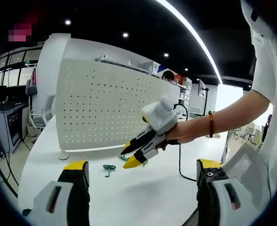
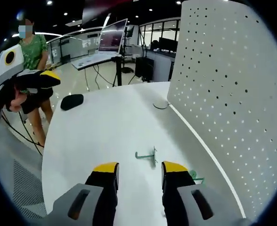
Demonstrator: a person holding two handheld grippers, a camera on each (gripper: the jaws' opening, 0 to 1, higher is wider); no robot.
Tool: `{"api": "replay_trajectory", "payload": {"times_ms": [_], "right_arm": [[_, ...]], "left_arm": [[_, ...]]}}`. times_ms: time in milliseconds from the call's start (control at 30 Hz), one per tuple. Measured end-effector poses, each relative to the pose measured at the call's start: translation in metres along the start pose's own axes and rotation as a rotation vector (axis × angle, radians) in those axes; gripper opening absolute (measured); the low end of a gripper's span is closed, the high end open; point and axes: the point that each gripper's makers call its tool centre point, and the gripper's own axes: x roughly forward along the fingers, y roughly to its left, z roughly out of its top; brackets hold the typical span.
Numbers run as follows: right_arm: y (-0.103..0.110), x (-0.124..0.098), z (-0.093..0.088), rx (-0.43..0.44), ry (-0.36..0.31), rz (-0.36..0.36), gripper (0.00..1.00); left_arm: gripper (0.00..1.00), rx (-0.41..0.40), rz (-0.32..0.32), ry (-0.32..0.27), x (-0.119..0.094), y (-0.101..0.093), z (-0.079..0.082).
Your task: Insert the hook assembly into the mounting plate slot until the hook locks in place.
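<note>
Right gripper view puts your right gripper (image 2: 138,170), jaws spread and empty, just short of the green hook (image 2: 147,155) lying on the desk (image 2: 105,122) beside the pegboard (image 2: 232,94), so a shallow pinch could skid it away; left gripper (image 1: 143,169) also spread.

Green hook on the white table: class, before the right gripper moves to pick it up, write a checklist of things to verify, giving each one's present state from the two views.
1. Green hook lies free on the table, nothing on it: ok.
2. Right gripper jaws apart and empty, lined up on the hook: ok.
3. Left gripper open, holding nothing, away from the hook: ok.
4. Pegboard stands upright beside the hook, holes facing the table: ok.
5. Second green piece by the right jaw, partly hidden; whether it will get in the way: cannot tell.
6. Hook's orientation for insertion: cannot tell, too small.
</note>
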Motion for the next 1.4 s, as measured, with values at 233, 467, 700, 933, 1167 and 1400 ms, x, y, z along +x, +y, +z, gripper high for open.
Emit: {"api": "replay_trajectory", "payload": {"times_ms": [233, 467, 700, 933, 1167, 1400], "right_arm": [[-0.002, 0.007, -0.002, -0.01, 0.018, 0.006, 0.34], [-0.008, 0.011, -0.005, -0.008, 0.036, 0.007, 0.33], [-0.011, 0.018, -0.008, -0.021, 0.055, 0.011, 0.32], [-0.014, 0.027, -0.007, -0.031, 0.079, 0.02, 0.31], [-0.014, 0.036, -0.011, -0.059, 0.116, 0.029, 0.29], [-0.02, 0.043, -0.019, -0.067, 0.167, 0.031, 0.21]], "left_arm": [[0.96, 0.0, 0.0, 0.004, 0.0, 0.002, -0.002], [0.97, 0.0, 0.001, 0.011, 0.002, 0.005, -0.003], [0.97, -0.002, -0.007, 0.021, 0.004, 0.005, -0.006], [0.97, 0.002, -0.005, 0.025, 0.003, 0.007, -0.006], [0.97, -0.011, 0.003, 0.025, 0.001, 0.006, -0.009], [0.97, -0.027, 0.003, 0.016, 0.004, 0.009, -0.011]]}}
